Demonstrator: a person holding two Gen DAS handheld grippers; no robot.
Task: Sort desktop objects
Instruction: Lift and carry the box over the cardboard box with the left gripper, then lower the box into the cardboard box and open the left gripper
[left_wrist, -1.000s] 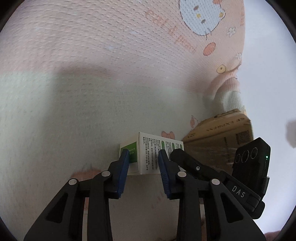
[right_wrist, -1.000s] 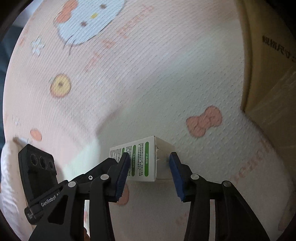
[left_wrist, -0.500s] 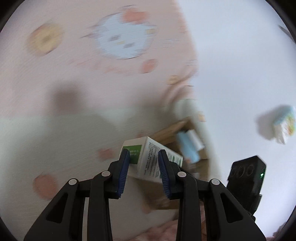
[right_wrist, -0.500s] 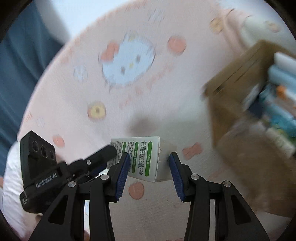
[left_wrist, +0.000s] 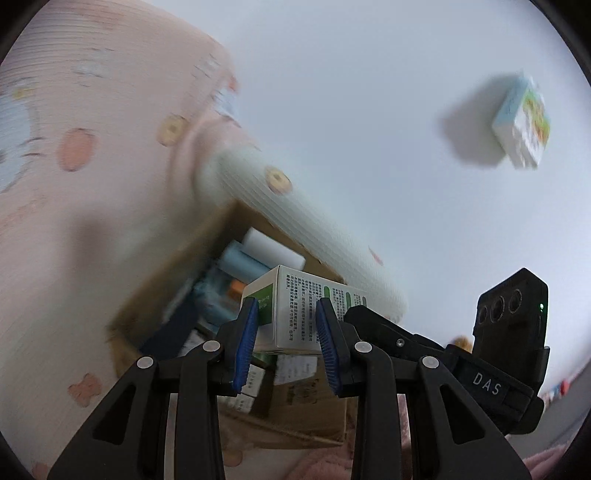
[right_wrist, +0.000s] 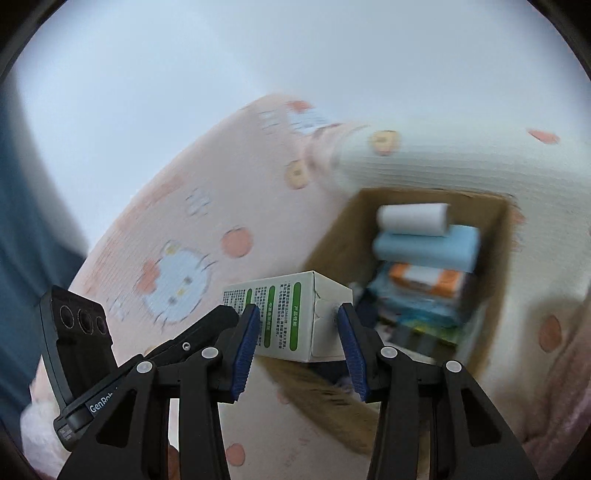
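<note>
two grippers, our left (left_wrist: 284, 347) and right (right_wrist: 295, 349), squeeze one white-and-green paper box (left_wrist: 295, 314) above the brown cardboard bin (right_wrist: 495, 280).

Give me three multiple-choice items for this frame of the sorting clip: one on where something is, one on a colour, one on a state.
1. Where is the white-and-green carton?
A. lying on the pink mat
B. held between both grippers, off the mat
C. inside the cardboard box

2. What colour are the pads on the grippers' fingers?
A. blue
B. red
C. yellow

3. What is the state of the cardboard box?
A. closed
B. open and bare inside
C. open with packets inside

Answers:
1 B: the left gripper and the right gripper each clamp an end of the carton, and both wrist views show the pink mat below it.
2 A: blue pads show in both wrist views.
3 C: the right wrist view looks into the open top at a white roll and stacked blue and orange packets.
</note>
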